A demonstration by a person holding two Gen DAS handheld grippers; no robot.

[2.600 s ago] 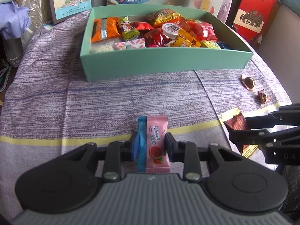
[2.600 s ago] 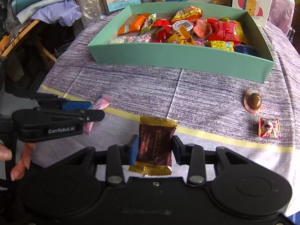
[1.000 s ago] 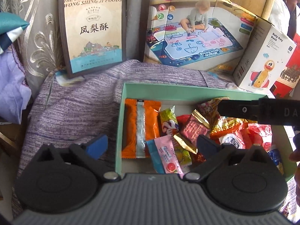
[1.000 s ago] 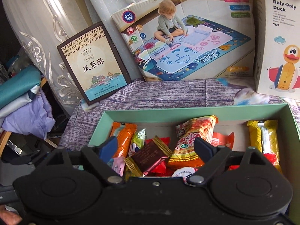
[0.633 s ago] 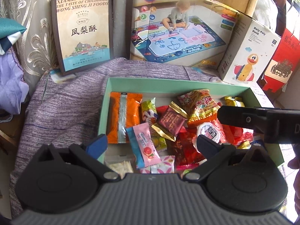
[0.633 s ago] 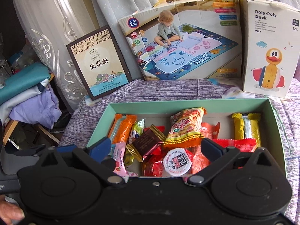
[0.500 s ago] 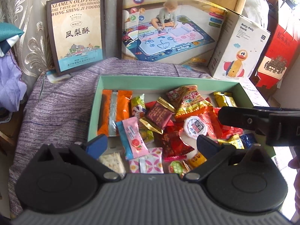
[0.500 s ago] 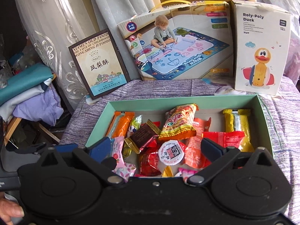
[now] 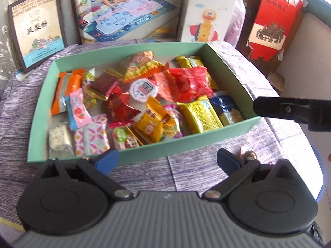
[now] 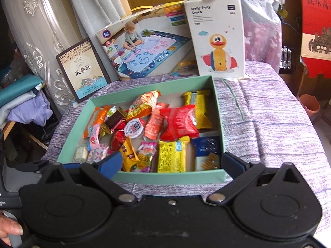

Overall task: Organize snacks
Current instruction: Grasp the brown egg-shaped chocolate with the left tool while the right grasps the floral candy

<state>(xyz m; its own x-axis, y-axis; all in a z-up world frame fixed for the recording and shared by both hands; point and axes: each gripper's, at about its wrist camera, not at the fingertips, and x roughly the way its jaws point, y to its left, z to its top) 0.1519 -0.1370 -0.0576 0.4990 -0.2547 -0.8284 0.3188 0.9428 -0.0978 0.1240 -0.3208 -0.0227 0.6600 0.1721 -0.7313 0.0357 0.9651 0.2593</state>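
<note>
The mint-green box [image 9: 186, 144] on the purple cloth holds several wrapped snacks. Among them lie a pink packet [image 9: 77, 107] at its left and a brown chocolate packet [image 9: 105, 80] beside it. My left gripper [image 9: 167, 161] hangs open and empty over the box's near wall. A small brown candy [image 9: 248, 155] sits on the cloth by its right finger. My right gripper [image 10: 171, 165] is wide open and empty, just before the box [image 10: 165, 177]. The pink packet [image 10: 94, 138] and brown packet [image 10: 113, 119] show there too.
Behind the box stand a framed pastry box [image 9: 37, 26], a play-mat box [image 9: 124, 14], a duck toy box [image 10: 217, 35] and a red bag [image 9: 275, 20]. A finger [image 9: 285, 108] of my right gripper crosses the right edge. A hand [image 10: 10, 231] shows at lower left.
Both grippers carried their packets over the box and opened. The pink and brown packets now lie inside. Both grippers have since drawn back toward the box's near wall, still open.
</note>
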